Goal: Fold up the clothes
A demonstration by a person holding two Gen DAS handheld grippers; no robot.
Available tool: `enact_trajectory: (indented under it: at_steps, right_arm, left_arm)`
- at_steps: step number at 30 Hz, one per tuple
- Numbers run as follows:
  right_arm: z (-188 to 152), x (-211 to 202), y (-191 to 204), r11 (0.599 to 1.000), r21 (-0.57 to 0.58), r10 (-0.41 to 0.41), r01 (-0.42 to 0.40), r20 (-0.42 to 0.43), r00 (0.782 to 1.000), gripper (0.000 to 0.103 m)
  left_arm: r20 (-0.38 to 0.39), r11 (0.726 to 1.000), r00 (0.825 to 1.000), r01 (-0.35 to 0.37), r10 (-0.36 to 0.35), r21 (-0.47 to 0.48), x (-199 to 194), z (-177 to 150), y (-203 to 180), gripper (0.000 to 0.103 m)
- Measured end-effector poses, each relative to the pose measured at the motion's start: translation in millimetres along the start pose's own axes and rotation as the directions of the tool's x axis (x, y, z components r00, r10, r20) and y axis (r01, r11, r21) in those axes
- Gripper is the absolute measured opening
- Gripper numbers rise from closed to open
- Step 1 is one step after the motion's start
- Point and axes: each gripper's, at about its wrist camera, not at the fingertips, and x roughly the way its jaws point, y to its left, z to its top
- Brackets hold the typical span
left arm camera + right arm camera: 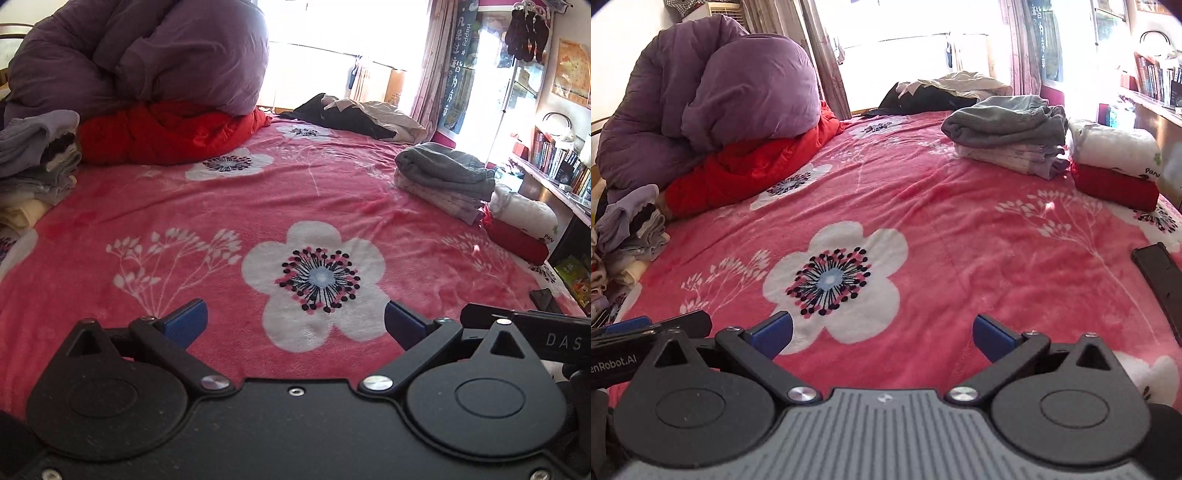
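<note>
Nearest to me, the left gripper (295, 321) and the right gripper (882, 332) hung side by side over the pink flowered blanket (221, 206), each with its blue pads spread wide and nothing between them. The stretch of blanket just ahead of them held no garment.

Further out on the right stood a folded stack (1008, 136), a grey fleece piece on top of paler lilac ones, with a white bundle (1112, 147) lying on a red one (1115, 188) just beside it. On the left edge sat another pile of folded clothes (37, 162).

Farthest off, by the window, lay the loose heap (354, 118) of dark and cream cloth, crumpled and unfolded, the only clothes there not squared away. It looked soft, limp and light, likely to sag and drag on the plush blanket; I judged a hem or shoulder seam the surest place to pinch. Behind the left pile, a purple duvet (147, 51) slumped over a red quilt (166, 129).
</note>
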Motion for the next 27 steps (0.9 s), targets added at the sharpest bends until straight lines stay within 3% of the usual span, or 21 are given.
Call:
enact_trajectory:
  at_steps: [7, 10, 13, 17, 27]
  right_arm:
    - [-3.3, -7.8, 8.8, 1.0, -0.026, -0.011, 0.011, -0.01, 1.0, 0.103]
    - [-5.3, -9.6, 12.2, 0.999, -0.036, -0.013, 0.012, -0.016, 1.0, 0.103]
    - [-7.4, -11.4, 15.6, 0.999, -0.046, -0.014, 0.013, -0.023, 1.0, 0.103]
    - [-8.2, -15.9, 17.5, 0.999, -0.051, -0.014, 0.013, -0.019, 1.0, 0.103]
    - [-8.7, -17.9, 7.8, 0.999, -0.028, -0.032, 0.031, -0.012, 0.999, 0.103]
  left_arm:
    - [-0.01, 0.996, 0.996, -0.087, 0.087, -0.018, -7.5, -1.5, -3.0, 0.103]
    - [-0.061, 0.995, 0.993, -0.101, 0.102, 0.028, -7.3, -0.1, -6.1, 0.103]
    - [-0.048, 0.991, 0.992, -0.116, 0.12, 0.073, -9.8, -3.3, -9.9, 0.103]
    - [-0.074, 0.995, 0.994, -0.072, 0.077, 0.071, -8.8, -6.3, -10.2, 0.103]
    - [-0.061, 0.995, 0.997, -0.048, 0.054, 0.089, -1.9, -9.7, -17.8, 0.103]
